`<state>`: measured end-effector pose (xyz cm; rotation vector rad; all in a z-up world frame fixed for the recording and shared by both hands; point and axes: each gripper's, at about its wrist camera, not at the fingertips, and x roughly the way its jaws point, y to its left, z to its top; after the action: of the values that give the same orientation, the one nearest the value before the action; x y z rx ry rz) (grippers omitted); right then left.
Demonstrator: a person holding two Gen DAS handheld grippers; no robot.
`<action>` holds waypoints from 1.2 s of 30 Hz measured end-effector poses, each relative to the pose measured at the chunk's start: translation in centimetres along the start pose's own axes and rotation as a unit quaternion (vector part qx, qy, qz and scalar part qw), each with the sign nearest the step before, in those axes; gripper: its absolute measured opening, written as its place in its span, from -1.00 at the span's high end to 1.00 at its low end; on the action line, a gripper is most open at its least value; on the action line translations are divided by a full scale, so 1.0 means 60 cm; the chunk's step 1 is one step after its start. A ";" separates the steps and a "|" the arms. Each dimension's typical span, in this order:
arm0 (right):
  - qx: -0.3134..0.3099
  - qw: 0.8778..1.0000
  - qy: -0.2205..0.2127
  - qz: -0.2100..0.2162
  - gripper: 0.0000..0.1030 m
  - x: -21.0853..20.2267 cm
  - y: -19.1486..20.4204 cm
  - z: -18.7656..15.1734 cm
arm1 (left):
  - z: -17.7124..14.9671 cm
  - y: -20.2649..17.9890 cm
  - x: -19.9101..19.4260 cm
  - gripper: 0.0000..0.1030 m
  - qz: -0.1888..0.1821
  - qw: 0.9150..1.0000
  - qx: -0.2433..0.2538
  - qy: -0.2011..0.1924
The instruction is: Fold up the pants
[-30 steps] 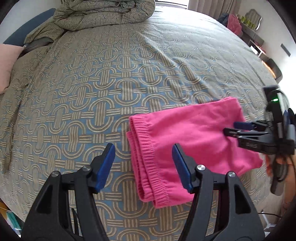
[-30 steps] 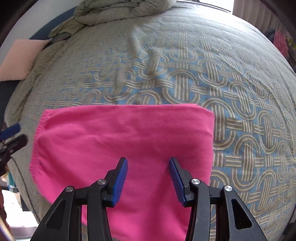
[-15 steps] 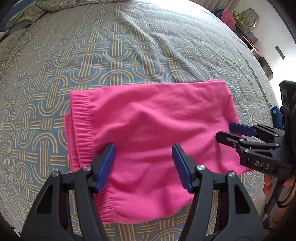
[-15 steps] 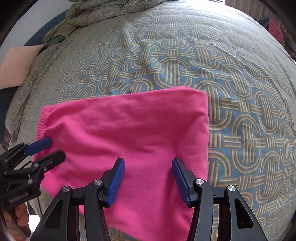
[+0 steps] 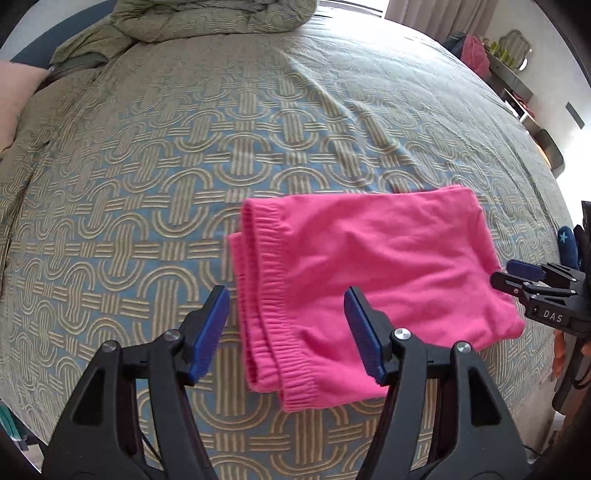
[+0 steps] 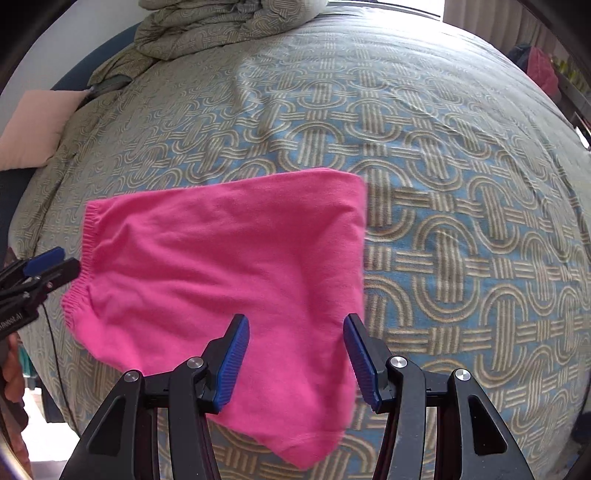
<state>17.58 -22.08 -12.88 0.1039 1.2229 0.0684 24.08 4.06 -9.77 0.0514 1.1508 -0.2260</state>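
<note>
The pink pants [image 5: 369, 280] lie folded into a compact rectangle on the patterned bedspread [image 5: 184, 166], ribbed waistband at their left end. My left gripper [image 5: 286, 332] is open and empty, hovering above the waistband end. My right gripper [image 6: 295, 356] is open and empty, hovering above the near right part of the pants [image 6: 229, 266]. The right gripper also shows at the right edge of the left wrist view [image 5: 517, 275]. The left gripper shows at the left edge of the right wrist view [image 6: 48, 266]. Neither gripper holds cloth.
A bunched duvet [image 5: 192, 18] lies at the far end of the bed. A pale pink pillow [image 6: 37, 129] sits at the far left. Shelves and clutter [image 5: 509, 55] stand beyond the bed's right side. The near bed edge is just below the pants.
Both grippers have pulled back and up from the pants. The left gripper has swung back left, from over the middle of the pants to the waistband end. The pants have not moved.
</note>
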 end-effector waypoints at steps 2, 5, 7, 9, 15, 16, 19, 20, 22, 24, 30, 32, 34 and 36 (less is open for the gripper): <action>0.018 1.000 0.003 -0.004 -0.05 -0.004 -0.026 -0.007 | -0.004 0.025 0.008 -0.27 0.008 1.000 -0.023 0.013; 0.051 0.998 0.017 0.013 -0.05 -0.001 -0.053 -0.010 | -0.010 0.035 0.027 -0.29 -0.005 0.999 -0.031 0.033; 0.062 0.998 0.023 0.020 -0.05 0.004 -0.064 -0.014 | -0.011 0.034 0.041 -0.39 -0.017 0.998 -0.028 0.045; 0.063 0.997 0.028 0.018 -0.05 0.010 -0.067 -0.015 | -0.011 0.027 0.052 -0.56 -0.015 0.998 -0.025 0.046; 0.071 0.996 0.031 0.033 -0.11 0.019 -0.078 -0.013 | 0.003 0.024 0.095 -0.56 -0.012 0.997 -0.028 0.069; 0.071 0.996 0.031 0.032 -0.13 0.022 -0.079 -0.010 | 0.004 0.024 0.100 -0.56 -0.016 0.997 -0.030 0.072; 0.069 0.997 0.035 0.028 -0.16 0.035 -0.078 0.000 | 0.008 0.026 0.109 -0.56 -0.031 0.996 -0.038 0.076; 0.069 0.997 0.037 0.028 -0.16 0.038 -0.077 0.003 | 0.008 0.025 0.112 -0.56 -0.036 0.996 -0.040 0.076; 0.069 0.996 0.041 0.030 -0.16 0.044 -0.074 0.007 | 0.009 0.023 0.117 -0.57 -0.040 0.995 -0.043 0.079; 0.066 0.997 0.040 0.030 -0.16 0.047 -0.070 0.011 | 0.011 0.020 0.122 -0.59 -0.042 0.995 -0.043 0.080; 0.053 0.997 0.040 0.029 -0.18 0.055 -0.059 0.019 | 0.016 0.020 0.132 -0.71 -0.057 0.995 -0.038 0.074; 0.053 0.997 0.040 0.031 -0.19 0.055 -0.059 0.020 | 0.021 0.017 0.135 -0.71 -0.058 0.995 -0.033 0.072; 0.051 0.997 0.041 0.035 -0.21 0.058 -0.059 0.023 | 0.022 0.009 0.138 -0.71 -0.052 0.996 -0.020 0.070; 0.047 0.997 0.040 0.043 -0.32 0.065 -0.057 0.028 | 0.023 -0.004 0.140 -0.70 -0.047 0.997 -0.003 0.064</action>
<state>20.48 -25.13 -16.34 0.2379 1.3015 0.0894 28.53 2.33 -16.85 0.0065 1.2828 -0.3063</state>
